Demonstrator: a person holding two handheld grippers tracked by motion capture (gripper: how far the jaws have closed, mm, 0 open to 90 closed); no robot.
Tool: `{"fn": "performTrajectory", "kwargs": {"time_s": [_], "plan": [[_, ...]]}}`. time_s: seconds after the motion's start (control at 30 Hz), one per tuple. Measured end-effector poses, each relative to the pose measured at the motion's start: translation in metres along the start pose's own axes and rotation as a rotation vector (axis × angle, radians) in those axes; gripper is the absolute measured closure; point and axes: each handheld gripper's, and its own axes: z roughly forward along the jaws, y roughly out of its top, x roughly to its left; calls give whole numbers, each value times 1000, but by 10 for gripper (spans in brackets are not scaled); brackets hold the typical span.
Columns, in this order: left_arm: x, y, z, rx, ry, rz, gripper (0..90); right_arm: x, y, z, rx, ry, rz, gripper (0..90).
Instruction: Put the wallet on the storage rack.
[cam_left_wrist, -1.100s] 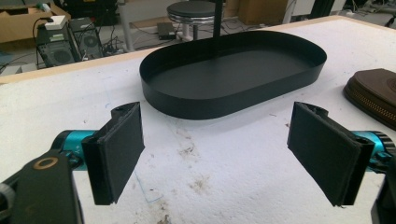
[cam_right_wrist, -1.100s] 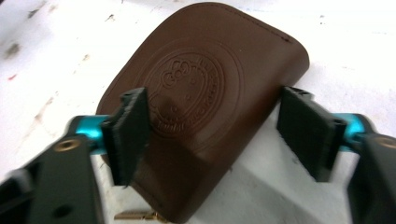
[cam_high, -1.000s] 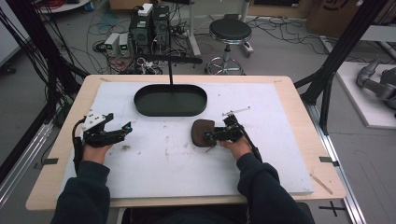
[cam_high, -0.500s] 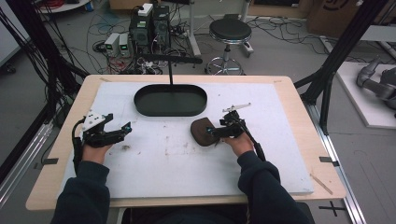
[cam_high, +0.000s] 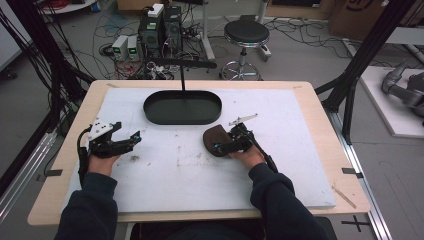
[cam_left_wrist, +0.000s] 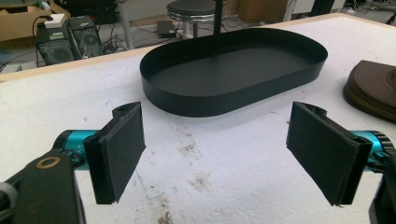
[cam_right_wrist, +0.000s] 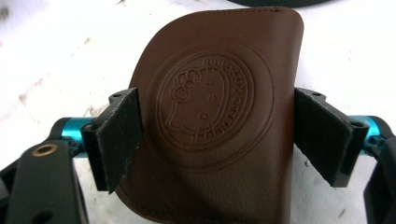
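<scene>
Right gripper (cam_right_wrist: 217, 140) jaws just opened wide, straddling brown embossed leather pouch (cam_right_wrist: 219, 116) flat on white table mat (cam_right_wrist: 56, 56); nothing gripped. Left gripper (cam_left_wrist: 229, 154) wide, empty. Close squarely on pouch flanks before lifting.

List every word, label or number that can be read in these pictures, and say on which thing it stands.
"HELLO KITTY" (most likely): embossed letters, turned sideways, run around a cat face with a bow in the round stamp on the brown leather pouch.
Cardboard box on the floor behind the table: a dark print, too blurred to read.
No other text can be read.
</scene>
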Motion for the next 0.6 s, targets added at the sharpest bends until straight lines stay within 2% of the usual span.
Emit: {"fn": "performTrajectory", "kwargs": {"time_s": [0.13,0.23,0.33,0.37,0.5,0.6], "plan": [[0,0,0,0,0,-2,192,14,4,-3,-12,-61,-161,214],[1,0,0,-1,-2,-2,192,20,6,-5,-23,-79,-220,228],[1,-1,1,-2,1,-5,192,21,7,-9,-35,-44,-225,270],[1,-1,1,-1,0,-7,192,21,7,-10,-36,-41,-221,280],[1,0,0,-1,0,-7,194,19,8,-14,-65,22,-189,387],[1,-1,1,0,0,-6,194,21,9,-15,-61,16,-199,423]]}}
